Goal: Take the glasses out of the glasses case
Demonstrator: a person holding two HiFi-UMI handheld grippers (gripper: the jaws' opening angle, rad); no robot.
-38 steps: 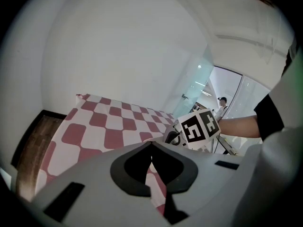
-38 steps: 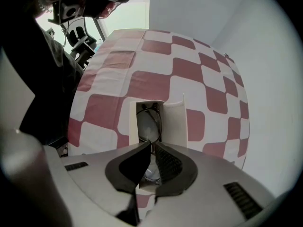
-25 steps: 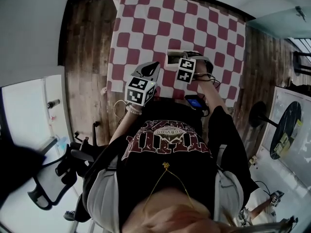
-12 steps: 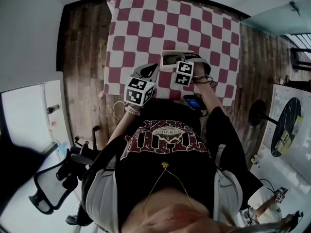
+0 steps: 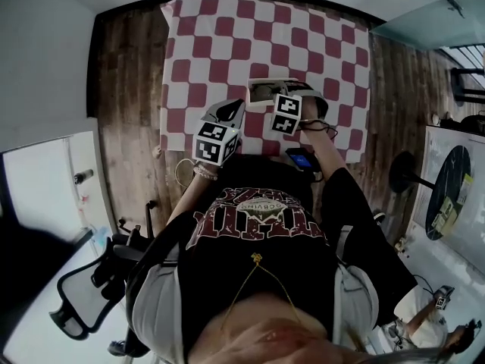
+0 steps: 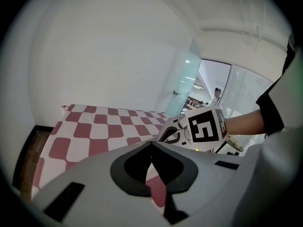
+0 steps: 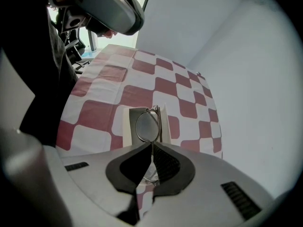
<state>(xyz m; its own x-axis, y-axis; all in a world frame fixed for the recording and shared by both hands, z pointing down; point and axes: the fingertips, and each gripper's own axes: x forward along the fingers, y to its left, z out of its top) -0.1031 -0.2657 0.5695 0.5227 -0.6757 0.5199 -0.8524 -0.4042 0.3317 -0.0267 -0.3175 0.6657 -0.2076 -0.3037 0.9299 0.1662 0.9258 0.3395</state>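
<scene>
An open white glasses case (image 5: pixel 263 91) lies on the red-and-white checked tablecloth (image 5: pixel 227 44). In the right gripper view the case (image 7: pixel 127 126) sits just beyond the jaws, and the thin-rimmed glasses (image 7: pixel 147 126) stand on edge above it. My right gripper (image 7: pixel 151 146) is shut on the glasses, with one lens ahead of the tips and another showing between the jaws. In the head view the right gripper (image 5: pixel 291 91) is at the case's right end. My left gripper (image 5: pixel 231 109) hovers to the left of the case, shut and holding nothing; its tips (image 6: pixel 151 144) point over the cloth.
The table's near edge is against the person's body. A phone with a lit screen (image 5: pixel 302 159) sits by the right forearm. Wooden floor (image 5: pixel 129 89) flanks the table on both sides. An office chair (image 5: pixel 91 294) stands at the lower left.
The right gripper has drawn back slightly from the case toward the person, with the glasses in it. The left gripper has barely moved.
</scene>
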